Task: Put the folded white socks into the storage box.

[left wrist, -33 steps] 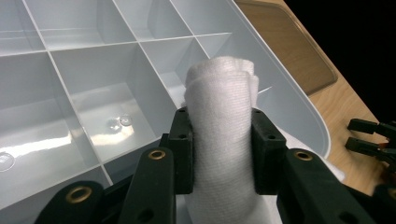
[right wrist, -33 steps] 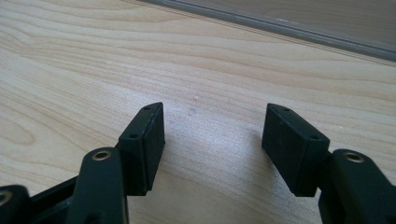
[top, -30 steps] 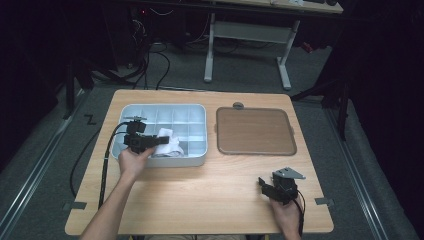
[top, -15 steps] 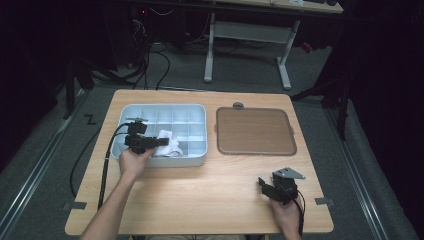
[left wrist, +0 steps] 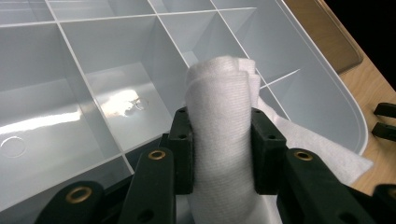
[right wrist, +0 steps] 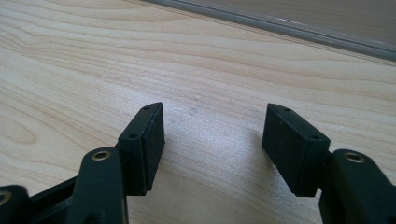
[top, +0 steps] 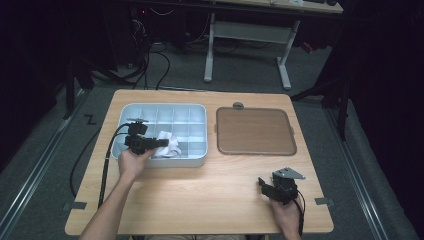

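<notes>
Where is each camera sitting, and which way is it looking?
High view: above the wooden table, looking down; both forearms enter below.
Left gripper view: rides the left gripper, facing the pale grey divided plastic tray; jaws pinch a white folded cloth.
Right gripper view: rides the open right gripper, facing tabletop.
Shared: tray, cloth.

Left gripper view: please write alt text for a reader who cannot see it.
The left gripper pinches a folded white cloth between its two black jaws, over a pale grey tray divided into compartments. A loose corner of the cloth lies over the tray's near rim, and the wooden table shows at the right.
</notes>
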A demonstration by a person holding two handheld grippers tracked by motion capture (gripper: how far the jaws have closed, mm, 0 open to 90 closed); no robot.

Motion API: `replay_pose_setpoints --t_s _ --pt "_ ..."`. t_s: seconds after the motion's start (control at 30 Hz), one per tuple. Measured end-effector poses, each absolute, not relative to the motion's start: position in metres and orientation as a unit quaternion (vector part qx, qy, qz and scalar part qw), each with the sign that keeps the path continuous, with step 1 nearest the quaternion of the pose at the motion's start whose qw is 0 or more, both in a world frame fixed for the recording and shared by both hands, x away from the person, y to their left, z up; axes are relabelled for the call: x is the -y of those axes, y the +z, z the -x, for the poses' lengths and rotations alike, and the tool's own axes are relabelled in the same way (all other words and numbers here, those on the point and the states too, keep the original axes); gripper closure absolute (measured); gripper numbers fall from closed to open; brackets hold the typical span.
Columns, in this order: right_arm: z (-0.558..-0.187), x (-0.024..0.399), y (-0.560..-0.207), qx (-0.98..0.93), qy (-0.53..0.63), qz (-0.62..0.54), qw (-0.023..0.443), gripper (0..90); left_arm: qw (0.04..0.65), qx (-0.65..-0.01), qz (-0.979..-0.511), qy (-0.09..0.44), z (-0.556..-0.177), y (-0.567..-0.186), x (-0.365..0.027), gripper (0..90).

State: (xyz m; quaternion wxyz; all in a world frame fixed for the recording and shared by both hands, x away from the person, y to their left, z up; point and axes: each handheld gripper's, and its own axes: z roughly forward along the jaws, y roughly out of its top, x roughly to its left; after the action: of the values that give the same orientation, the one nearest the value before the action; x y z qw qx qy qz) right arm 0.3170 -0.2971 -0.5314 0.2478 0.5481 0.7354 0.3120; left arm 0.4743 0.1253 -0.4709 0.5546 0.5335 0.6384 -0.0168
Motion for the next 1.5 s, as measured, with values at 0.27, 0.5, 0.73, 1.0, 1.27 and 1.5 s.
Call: replay_pose_setpoints --t_s 0.27,0.5,0.73,1.0,1.27,1.5 --pt "-0.317 0.297 -0.531 -0.735 0.312 -0.549 0.247 39.6 0.549 -0.633 -0.545 -0.003 -0.472 -0.473 -0.125 67.5" --pt "-0.317 0.297 -0.531 -0.735 0.312 -0.549 0.247 39.6 0.536 -0.633 -0.559 0.014 -0.470 -0.478 -0.127 67.7" --pt "-0.317 0.297 -0.531 -0.736 0.312 -0.548 0.247 39.5 0.516 -0.636 -0.574 0.019 -0.467 -0.490 -0.121 68.6" --pt "-0.317 0.297 -0.531 -0.736 0.312 -0.548 0.248 39.5 0.510 -0.632 -0.582 0.032 -0.466 -0.490 -0.118 68.6" --pt "-0.317 0.297 -0.531 -0.736 0.312 -0.548 0.248 39.4 0.470 -0.617 -0.627 0.066 -0.465 -0.490 -0.108 68.4" --pt "-0.317 0.297 -0.531 -0.736 0.312 -0.548 0.248 39.4 0.482 -0.615 -0.619 0.080 -0.464 -0.487 -0.108 63.7"
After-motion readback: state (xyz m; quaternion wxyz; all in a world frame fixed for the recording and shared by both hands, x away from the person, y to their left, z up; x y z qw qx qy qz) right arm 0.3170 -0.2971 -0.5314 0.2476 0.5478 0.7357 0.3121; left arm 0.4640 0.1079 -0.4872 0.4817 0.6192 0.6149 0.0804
